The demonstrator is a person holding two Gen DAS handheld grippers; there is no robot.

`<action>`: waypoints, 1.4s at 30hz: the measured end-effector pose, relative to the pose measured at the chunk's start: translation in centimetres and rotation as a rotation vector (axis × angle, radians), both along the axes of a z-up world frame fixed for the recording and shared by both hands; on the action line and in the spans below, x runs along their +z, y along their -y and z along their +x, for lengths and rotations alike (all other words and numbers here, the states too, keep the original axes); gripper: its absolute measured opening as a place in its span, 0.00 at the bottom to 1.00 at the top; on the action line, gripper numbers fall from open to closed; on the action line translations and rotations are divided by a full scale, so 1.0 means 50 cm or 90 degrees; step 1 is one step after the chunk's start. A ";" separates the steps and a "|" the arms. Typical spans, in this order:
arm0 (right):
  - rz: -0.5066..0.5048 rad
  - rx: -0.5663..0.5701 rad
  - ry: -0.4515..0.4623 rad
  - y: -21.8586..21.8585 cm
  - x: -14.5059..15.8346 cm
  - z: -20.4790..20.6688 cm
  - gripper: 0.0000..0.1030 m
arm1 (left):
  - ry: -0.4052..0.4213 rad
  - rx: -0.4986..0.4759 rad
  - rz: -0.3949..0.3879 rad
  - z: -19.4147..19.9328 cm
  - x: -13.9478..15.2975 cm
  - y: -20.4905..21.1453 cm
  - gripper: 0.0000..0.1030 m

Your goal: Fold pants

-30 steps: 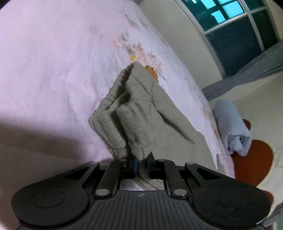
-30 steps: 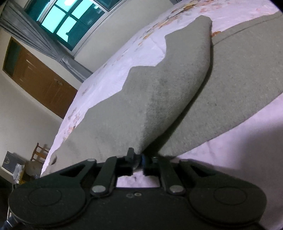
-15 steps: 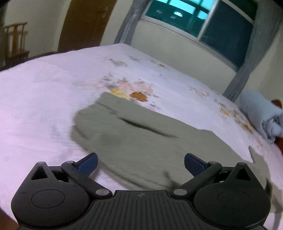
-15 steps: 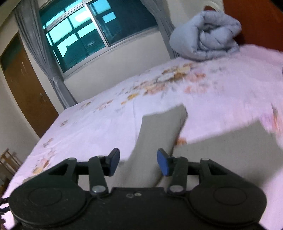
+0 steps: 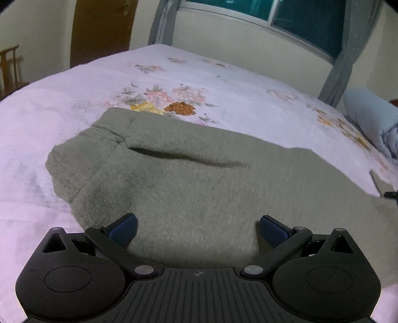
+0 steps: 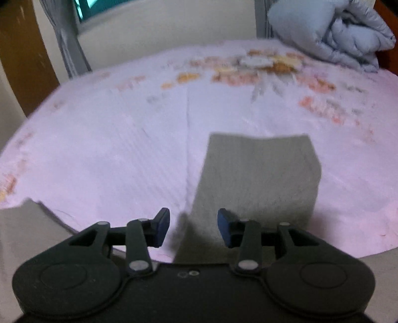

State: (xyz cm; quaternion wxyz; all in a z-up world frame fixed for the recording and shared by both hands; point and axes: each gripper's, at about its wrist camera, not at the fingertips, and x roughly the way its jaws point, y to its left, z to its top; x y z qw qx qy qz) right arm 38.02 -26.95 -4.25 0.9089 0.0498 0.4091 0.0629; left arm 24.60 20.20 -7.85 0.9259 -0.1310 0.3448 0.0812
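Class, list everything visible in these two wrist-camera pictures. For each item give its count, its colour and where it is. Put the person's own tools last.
Fuzzy grey-green fleece pants: one, spread flat on the bed; leg end ahead of the right gripper.
Pale pink floral bedsheet: one, covering the bed.
Rolled light blue quilt: one, at the bed's far corner.
Grey curtains: two, beside the window.
Dark teal window: one, in the far wall.
Brown wooden door: one, left of the window.
Wooden chair: one, brown, far left edge.
Left gripper: black, blue pads, open over the pants.
Right gripper: black, blue pads, open.
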 end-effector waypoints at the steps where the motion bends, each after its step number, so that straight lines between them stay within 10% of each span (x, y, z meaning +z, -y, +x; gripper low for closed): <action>1: -0.013 0.000 -0.011 -0.004 -0.010 0.007 0.29 | -0.001 -0.003 0.012 0.000 -0.002 0.005 1.00; 2: -0.035 -0.003 -0.017 -0.008 -0.019 0.010 0.11 | -0.001 -0.005 0.023 -0.001 -0.005 0.011 1.00; 5: -0.036 -0.005 -0.010 -0.002 -0.019 -0.002 0.01 | -0.005 -0.007 0.053 0.005 -0.010 0.023 1.00; 15: 0.149 -0.131 0.163 0.203 0.158 -0.225 0.00 | -0.007 -0.012 0.051 0.001 -0.009 0.019 1.00; 23: 0.355 -0.397 0.084 0.481 -0.040 -0.453 0.00 | -0.016 -0.016 0.055 0.002 -0.007 0.020 1.00; 25: 0.370 -0.391 0.101 0.495 -0.048 -0.477 0.15 | -0.019 -0.018 0.055 0.003 -0.006 0.021 1.00; 31: 0.363 -0.336 0.135 0.502 -0.018 -0.433 0.43 | -0.023 -0.018 0.058 0.005 -0.007 0.021 1.00; 42: 0.467 -0.342 0.056 0.515 -0.082 -0.277 0.17 | -0.031 0.004 0.067 0.012 -0.008 0.030 1.00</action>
